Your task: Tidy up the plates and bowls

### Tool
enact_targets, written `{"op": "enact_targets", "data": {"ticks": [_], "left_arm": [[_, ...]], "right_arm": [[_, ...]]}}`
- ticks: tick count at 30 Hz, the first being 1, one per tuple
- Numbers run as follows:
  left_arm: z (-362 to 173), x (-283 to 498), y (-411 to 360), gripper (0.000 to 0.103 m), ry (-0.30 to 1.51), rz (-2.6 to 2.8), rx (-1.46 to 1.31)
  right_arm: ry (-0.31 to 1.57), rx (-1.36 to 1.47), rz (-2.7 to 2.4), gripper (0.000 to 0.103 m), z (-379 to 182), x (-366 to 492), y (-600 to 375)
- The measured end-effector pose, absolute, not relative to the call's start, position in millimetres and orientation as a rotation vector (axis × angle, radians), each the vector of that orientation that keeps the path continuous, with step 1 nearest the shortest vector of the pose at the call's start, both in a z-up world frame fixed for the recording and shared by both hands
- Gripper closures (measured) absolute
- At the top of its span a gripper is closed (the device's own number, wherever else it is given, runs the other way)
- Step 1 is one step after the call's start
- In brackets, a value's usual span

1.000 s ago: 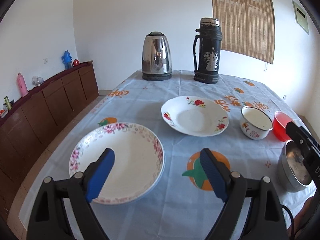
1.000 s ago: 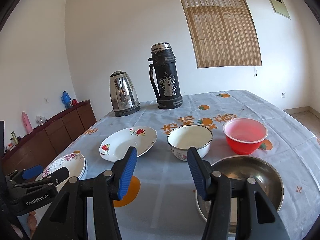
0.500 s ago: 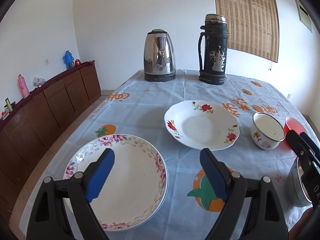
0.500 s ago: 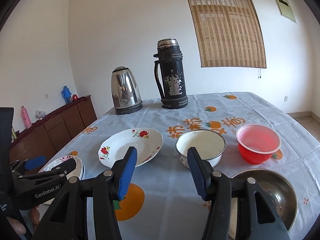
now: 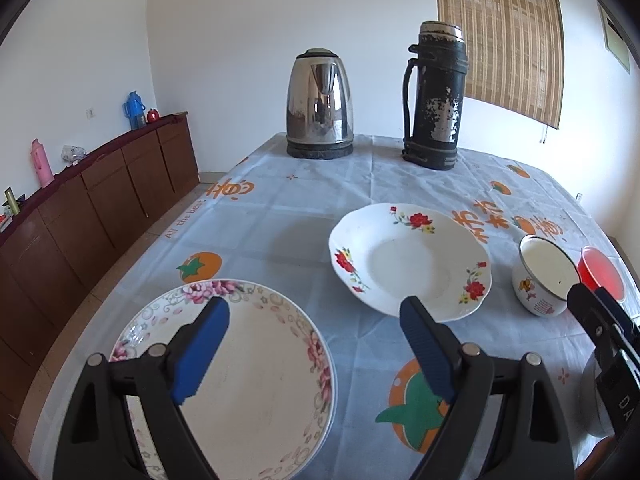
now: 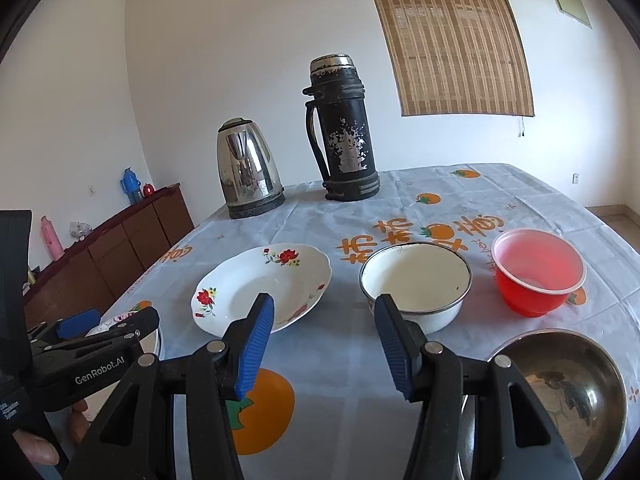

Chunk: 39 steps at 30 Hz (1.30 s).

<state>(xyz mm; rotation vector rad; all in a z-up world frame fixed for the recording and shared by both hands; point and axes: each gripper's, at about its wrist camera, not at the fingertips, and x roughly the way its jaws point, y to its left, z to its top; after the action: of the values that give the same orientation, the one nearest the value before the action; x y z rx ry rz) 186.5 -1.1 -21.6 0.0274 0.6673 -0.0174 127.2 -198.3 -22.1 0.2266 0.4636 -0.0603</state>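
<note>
left gripper (image 5: 314, 344): blue fingers wide apart, holding nothing, above the pink-flower plate (image 5: 256, 384) | right gripper (image 6: 324, 342): fingers partly apart, holding nothing, between the red-flower plate (image 6: 264, 284) and white bowl (image 6: 416, 280) | red bowl (image 6: 538, 270) beside white bowl | metal bowl (image 6: 560, 384) nearest, right | all on the table (image 6: 400, 208)

Two floral plates (image 5: 256, 364) and three bowls (image 6: 416, 280) lie apart, upright.
</note>
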Motion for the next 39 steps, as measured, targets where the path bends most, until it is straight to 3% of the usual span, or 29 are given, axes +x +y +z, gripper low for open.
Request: {"op": "enact_targets", "data": {"ticks": [7,9,21,39], "left_arm": [[-27,203,4,0.014,0.694,-0.012,0.029],[-26,213,8,0.014,0.709,0.004,0.022],[-27,311,-16,0.016,0.893,-0.122,0.101],[-46,358,-21,0.016,0.977,-0.085,0.13]], "right_arm": [[0.498,0.253,-0.05,0.047,-26,138,-200],[0.515,0.272,-0.038,0.04,-29,146,-199],[0.755,0.495,0.011,0.04,-73,212,-197],[0.771,0.521,-0.007,0.04,-79,245,-195]]}}
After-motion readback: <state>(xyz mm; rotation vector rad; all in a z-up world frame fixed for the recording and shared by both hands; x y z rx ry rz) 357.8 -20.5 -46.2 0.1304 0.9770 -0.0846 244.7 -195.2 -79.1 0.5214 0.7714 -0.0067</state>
